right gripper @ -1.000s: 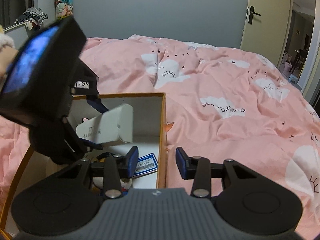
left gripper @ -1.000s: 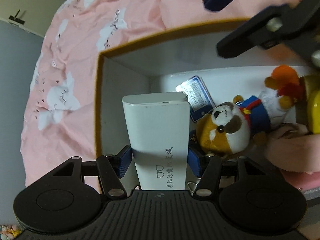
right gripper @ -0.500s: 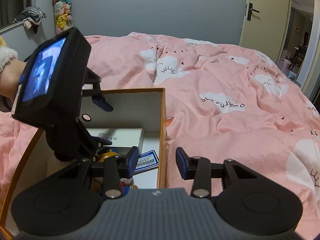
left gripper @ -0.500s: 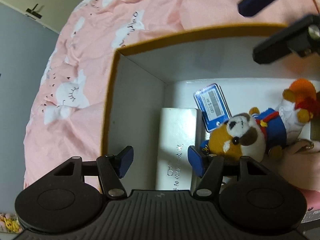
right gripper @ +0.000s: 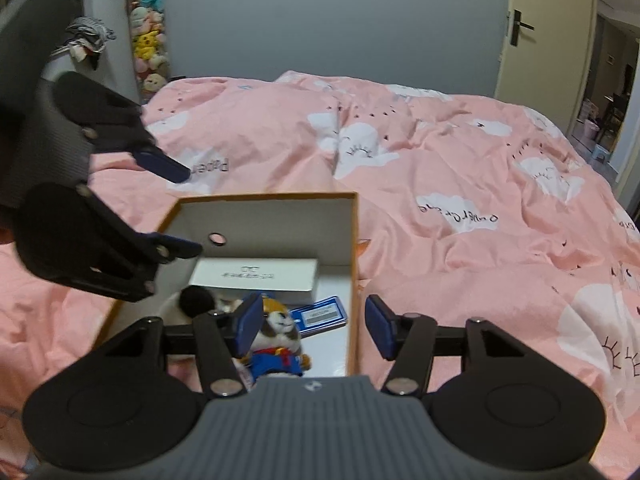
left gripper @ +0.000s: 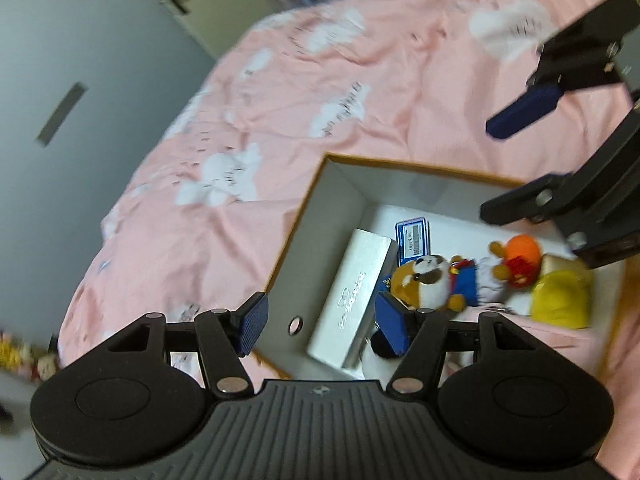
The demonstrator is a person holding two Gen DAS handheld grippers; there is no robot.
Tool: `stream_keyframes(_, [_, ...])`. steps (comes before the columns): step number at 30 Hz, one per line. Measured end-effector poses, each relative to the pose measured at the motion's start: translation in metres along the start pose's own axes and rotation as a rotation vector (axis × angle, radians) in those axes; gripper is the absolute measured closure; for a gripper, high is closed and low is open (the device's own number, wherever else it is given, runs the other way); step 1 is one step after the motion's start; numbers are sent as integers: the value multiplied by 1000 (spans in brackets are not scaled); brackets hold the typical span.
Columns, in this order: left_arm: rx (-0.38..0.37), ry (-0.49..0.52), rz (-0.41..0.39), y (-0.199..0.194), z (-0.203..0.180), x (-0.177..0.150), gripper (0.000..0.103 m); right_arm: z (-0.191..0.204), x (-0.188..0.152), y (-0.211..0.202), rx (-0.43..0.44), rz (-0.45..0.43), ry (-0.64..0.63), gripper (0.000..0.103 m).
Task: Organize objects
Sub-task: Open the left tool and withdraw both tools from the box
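An open box with an orange rim (left gripper: 298,216) (right gripper: 354,264) sits on the pink bed. Inside lie a long white case (left gripper: 352,296) (right gripper: 256,276), a brown and white plush dog (left gripper: 430,280) (right gripper: 278,332), a blue card (left gripper: 412,236) (right gripper: 322,314), an orange plush (left gripper: 518,254) and a yellow item (left gripper: 560,298). My left gripper (left gripper: 320,330) is open and empty, raised above the box's near wall. My right gripper (right gripper: 314,326) is open and empty over the box's right wall. Each gripper shows in the other's view.
The pink duvet with white clouds (right gripper: 460,168) covers the bed all around the box. A grey wall, a cream door (right gripper: 544,40) and a shelf of plush toys (right gripper: 150,40) stand behind the bed.
My left gripper let go of the white case, which now lies flat in the box, then opened and pulled up and back. The right gripper opened wider.
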State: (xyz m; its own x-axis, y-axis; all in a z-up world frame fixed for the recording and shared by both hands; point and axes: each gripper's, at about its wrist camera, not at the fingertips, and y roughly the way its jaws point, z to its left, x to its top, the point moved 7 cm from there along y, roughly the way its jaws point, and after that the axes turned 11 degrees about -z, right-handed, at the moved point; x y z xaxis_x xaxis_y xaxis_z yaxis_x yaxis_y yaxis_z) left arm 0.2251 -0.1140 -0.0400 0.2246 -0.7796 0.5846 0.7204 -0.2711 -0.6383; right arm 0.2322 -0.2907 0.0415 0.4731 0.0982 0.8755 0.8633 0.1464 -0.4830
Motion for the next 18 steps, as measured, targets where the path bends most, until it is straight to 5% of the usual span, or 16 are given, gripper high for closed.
stream_keyframes(7, [120,-190,-58,-88,6,-1,31,26,21,-49,54,-64,1,33])
stream_keyframes(18, [314,-486,-157,-166,-9,-28,31,65,11,-112,54,-154,2,20])
